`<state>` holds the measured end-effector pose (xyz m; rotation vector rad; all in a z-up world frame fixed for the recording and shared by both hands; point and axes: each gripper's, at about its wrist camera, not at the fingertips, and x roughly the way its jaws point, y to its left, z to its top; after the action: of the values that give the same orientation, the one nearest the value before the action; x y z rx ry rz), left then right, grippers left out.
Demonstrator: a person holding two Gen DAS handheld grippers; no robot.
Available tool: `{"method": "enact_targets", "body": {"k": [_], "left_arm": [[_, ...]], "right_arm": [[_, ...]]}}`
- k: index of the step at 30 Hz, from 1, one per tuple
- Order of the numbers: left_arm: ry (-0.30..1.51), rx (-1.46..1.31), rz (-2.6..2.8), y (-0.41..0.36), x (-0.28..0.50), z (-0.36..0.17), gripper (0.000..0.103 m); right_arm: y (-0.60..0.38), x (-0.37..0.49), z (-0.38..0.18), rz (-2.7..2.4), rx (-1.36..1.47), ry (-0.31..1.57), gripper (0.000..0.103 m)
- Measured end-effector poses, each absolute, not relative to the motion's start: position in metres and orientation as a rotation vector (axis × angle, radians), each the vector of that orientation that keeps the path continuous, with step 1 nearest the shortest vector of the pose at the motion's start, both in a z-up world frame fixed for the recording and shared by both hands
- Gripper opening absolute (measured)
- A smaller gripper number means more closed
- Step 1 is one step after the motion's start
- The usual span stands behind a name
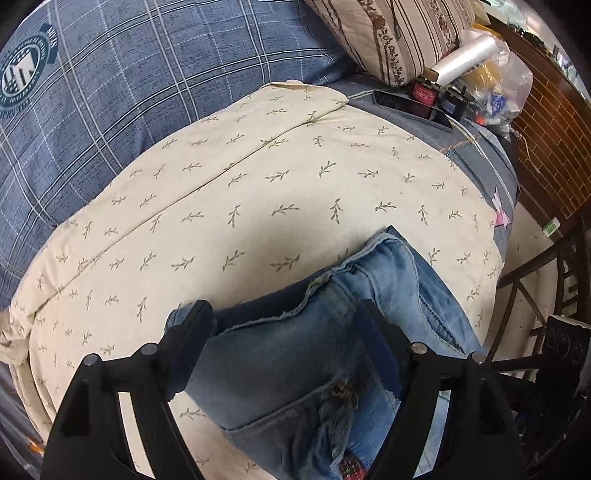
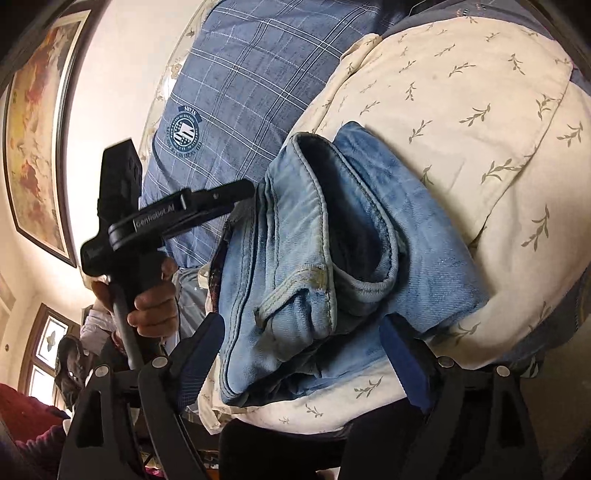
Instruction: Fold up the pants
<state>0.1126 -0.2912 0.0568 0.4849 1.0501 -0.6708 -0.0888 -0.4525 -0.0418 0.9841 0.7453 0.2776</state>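
The blue jeans (image 1: pixel 332 332) lie in a folded bundle on a cream leaf-print quilt (image 1: pixel 258 192) spread over the bed, occupying the 5 to 6 o'clock part of the left wrist view and the centre of the right wrist view. The left gripper (image 1: pixel 284 325) stands with its fingers spread wide on either side of the denim, not pinching it. The right gripper (image 2: pixel 303 343) is likewise spread apart, its blue-padded fingers (image 2: pixel 402 354) flanking the near end of the bundle; whether the pads touch the cloth cannot be told. In the right wrist view the left gripper's body (image 2: pixel 147 221) shows at 9 o'clock, held by a hand (image 2: pixel 147 299), its tip at the left edge of the jeans. A clear plastic bag (image 1: pixel 491 74) at 1 o'clock in the left wrist view holds mixed small items, too blurred to name; beside it sit a phone (image 1: pixel 410 105) and two small bottles (image 1: pixel 436 94). The quilt's bare stretch runs from 9 to 12 o'clock of the jeans. A blue plaid duvet (image 1: pixel 129 92) borders it at 10 o'clock, a striped pillow (image 1: pixel 388 33) at 12.
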Motion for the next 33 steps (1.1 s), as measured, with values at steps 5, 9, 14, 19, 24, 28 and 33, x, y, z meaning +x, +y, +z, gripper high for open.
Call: {"method": "enact_targets", "body": {"k": [5, 9, 14, 19, 24, 28, 33], "left_arm": [[1.049, 0.528, -0.689, -0.302, 0.114, 0.051, 0.08], [1.156, 0.546, -0.784, -0.308, 0.11, 0.025, 0.084], [1.06, 0.586, -0.818, -0.297, 0.086, 0.021, 0.066], [1.077, 0.466, -0.856, -0.28, 0.088, 0.055, 0.046], [1.023, 0.371, -0.876, -0.299, 0.082, 0.084, 0.047], [1.069, 0.47, -0.805, -0.34, 0.081, 0.041, 0.051], [0.989, 0.587, -0.71, -0.352, 0.066, 0.011, 0.06]], "right_arm": [[-0.452, -0.086, -0.044, 0.27, 0.987, 0.745, 0.088], [-0.448, -0.078, -0.045, 0.26, 0.983, 0.723, 0.088], [-0.442, -0.074, -0.044, 0.244, 0.94, 0.738, 0.043], [-0.446, -0.084, -0.017, 0.301, 0.947, 0.629, 0.038], [-0.478, -0.099, 0.004, 0.23, 0.917, 0.519, 0.037], [-0.498, -0.097, -0.043, 0.144, 0.981, 0.666, 0.038], [-0.491, -0.093, -0.049, 0.152, 0.904, 0.73, 0.042]]}}
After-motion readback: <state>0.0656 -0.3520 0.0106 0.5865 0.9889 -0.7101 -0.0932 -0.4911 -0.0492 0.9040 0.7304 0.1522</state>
